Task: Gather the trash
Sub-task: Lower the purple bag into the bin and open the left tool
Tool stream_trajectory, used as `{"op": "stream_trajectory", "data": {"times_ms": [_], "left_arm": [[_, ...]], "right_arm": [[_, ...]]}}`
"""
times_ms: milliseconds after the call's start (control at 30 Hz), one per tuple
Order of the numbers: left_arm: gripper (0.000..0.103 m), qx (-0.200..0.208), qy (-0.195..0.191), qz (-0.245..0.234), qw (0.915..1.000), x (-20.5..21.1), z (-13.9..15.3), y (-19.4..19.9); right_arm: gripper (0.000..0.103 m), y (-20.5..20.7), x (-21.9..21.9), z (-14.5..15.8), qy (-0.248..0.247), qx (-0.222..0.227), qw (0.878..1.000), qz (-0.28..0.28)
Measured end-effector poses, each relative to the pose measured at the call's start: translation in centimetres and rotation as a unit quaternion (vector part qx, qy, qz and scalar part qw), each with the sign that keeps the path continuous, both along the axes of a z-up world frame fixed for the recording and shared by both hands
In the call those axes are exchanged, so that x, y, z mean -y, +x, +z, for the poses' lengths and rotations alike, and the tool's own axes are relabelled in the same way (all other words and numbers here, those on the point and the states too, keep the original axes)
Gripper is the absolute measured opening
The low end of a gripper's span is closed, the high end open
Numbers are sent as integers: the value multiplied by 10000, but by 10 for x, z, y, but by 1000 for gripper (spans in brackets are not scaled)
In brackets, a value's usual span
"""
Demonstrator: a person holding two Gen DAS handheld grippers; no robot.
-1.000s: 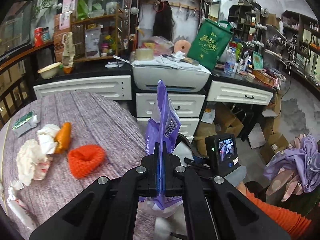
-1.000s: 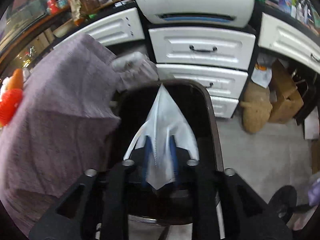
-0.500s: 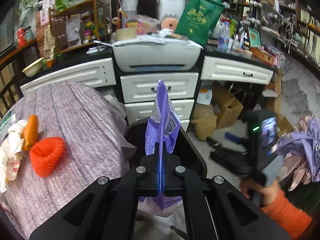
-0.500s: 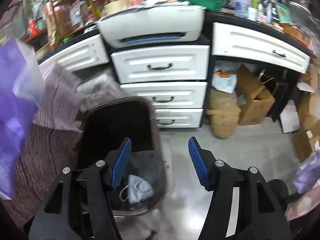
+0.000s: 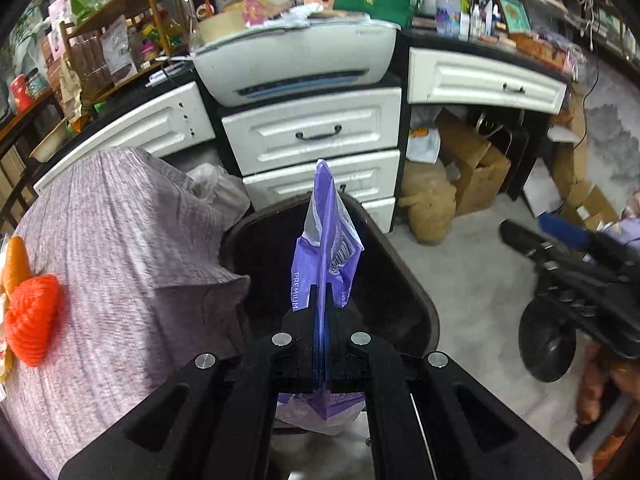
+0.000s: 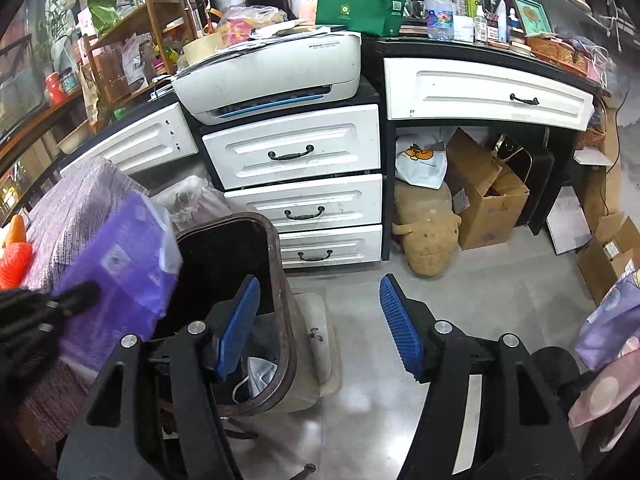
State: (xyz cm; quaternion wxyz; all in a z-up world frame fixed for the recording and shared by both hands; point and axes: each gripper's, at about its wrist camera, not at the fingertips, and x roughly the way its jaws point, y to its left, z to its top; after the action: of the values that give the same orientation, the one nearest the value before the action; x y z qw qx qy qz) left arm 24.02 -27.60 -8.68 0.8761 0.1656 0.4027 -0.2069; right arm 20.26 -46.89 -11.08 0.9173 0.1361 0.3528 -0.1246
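On the grey floor in front of the white drawers stands the dark bin (image 5: pixel 404 280): the right gripper (image 6: pixel 320 320), now spread and drawn back, has dropped its white mask (image 6: pixel 260 376) inside, and the left gripper (image 5: pixel 322 320), pinching the purple wrapper (image 5: pixel 324 240), has arrived above it, ready to release.

"PREMIUM" runs up the purple wrapper (image 5: pixel 326 264); other print unreadable
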Motion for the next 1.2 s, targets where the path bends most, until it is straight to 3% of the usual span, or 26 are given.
{"op": "stream_trajectory", "data": {"times_ms": [133,200,233,267,333,467,533,567,733,833,1200], "left_arm": [[6,-158,229,-59,9996,9,-18,5],[36,-200,323,-108,9992,12,-24,5],[72,-141,338,-105,9993,12,-24,4],[90,-4,295,-102,9995,11,-23,0],[90,218,140,-174,9995,10,-19,-7],[90,297,259,-322,9987,15,-16,-16],[91,339,235,-333,9986,15,-13,-22],[93,332,190,-332,9987,15,-11,-25],[96,253,-180,-259,9992,2,5,-40],[97,315,-377,-204,9986,-8,17,-50],[97,794,-820,-68,9934,-61,69,-91]], "right_arm": [[63,-4,5,3,62,38,10000,-60],[63,-5,8,4,86,53,9999,-112],[63,-5,10,4,97,51,9999,-131],[63,-6,12,4,123,49,9998,-146],[63,-6,14,4,144,49,9997,-180],[64,-8,19,4,174,55,9995,-259],[71,-9,22,4,201,76,9993,-290],[76,-10,23,5,198,94,9993,-306],[77,-12,22,8,187,117,9994,-274],[85,-13,16,11,173,152,9996,-172],[90,-15,-37,36,87,405,9981,452]]}}
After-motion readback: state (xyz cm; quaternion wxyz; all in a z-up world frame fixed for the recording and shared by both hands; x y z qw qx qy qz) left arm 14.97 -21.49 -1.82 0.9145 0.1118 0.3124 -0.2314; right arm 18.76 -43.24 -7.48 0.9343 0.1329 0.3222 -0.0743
